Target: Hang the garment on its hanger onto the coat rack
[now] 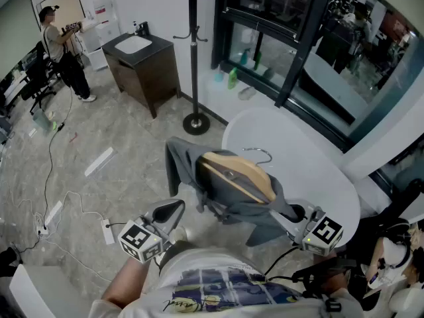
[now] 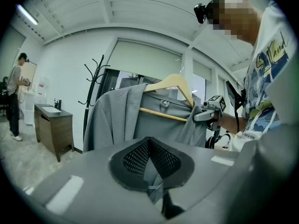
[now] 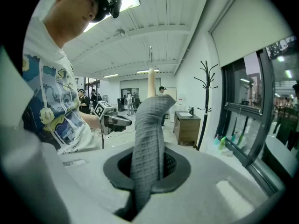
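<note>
- Head view: we look down on the grey garment (image 1: 185,167), draped over its wooden hanger (image 1: 240,175). It is held up at the near edge of a white round table (image 1: 298,151).
- The right gripper (image 1: 292,212) pinches the cloth at the hanger's right end. The left gripper (image 1: 175,211) sits at near left, just short of the cloth and apart from it.
- The coat rack (image 1: 193,52) stands on the floor at the far side, well apart from the garment. A dark cabinet (image 1: 149,71) sits to its left, and a person (image 1: 63,52) stands at far left.
- Left gripper view: we see the left gripper (image 2: 148,160) with its claw pressed together, the mesh pads meeting along one line.
- Beyond it the garment (image 2: 117,120) hangs upright on the hanger (image 2: 174,82), whose bar shows under the shoulders. The right gripper (image 2: 197,117) grips the cloth at the right end.
- The coat rack (image 2: 91,92) rises at far left, behind the garment's edge.
- Right gripper view: the right gripper's (image 3: 147,167) claw is clamped on a thick fold of the garment (image 3: 150,125), which rises straight out from between the pads.
- We catch one pale end of the hanger (image 3: 151,80) above the fold.
- The left gripper (image 3: 125,121) shows at left, near the cloth.
- The coat rack (image 3: 207,97) stands far right, beside the window.
</note>
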Demonstrator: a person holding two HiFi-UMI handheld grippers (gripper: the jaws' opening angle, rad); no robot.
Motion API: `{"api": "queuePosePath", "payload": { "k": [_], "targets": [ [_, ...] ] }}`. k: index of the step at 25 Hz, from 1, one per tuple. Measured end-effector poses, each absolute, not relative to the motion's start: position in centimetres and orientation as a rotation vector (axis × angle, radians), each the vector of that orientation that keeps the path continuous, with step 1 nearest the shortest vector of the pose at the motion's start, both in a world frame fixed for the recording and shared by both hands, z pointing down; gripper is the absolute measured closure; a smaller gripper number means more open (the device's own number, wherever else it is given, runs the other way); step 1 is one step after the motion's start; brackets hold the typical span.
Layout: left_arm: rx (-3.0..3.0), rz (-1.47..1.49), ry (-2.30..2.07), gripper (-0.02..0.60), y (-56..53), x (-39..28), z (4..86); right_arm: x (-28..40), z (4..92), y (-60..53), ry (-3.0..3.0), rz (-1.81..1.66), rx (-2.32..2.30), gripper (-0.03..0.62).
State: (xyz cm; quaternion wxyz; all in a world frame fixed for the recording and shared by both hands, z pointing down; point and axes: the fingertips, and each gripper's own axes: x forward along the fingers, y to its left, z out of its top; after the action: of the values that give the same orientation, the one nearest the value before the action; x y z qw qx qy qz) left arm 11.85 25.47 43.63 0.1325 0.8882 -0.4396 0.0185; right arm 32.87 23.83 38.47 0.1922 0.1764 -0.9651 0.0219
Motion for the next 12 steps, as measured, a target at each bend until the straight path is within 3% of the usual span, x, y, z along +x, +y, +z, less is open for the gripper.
{"api": "queuePosePath", "payload": {
  "k": [12],
  "targets": [
    [2.563,0.059,-1.28,0.578,25.1,12.1,43.3,32.2,38.9,21.6,-2.718,0.101,0.47,0.581]
  ]
}}
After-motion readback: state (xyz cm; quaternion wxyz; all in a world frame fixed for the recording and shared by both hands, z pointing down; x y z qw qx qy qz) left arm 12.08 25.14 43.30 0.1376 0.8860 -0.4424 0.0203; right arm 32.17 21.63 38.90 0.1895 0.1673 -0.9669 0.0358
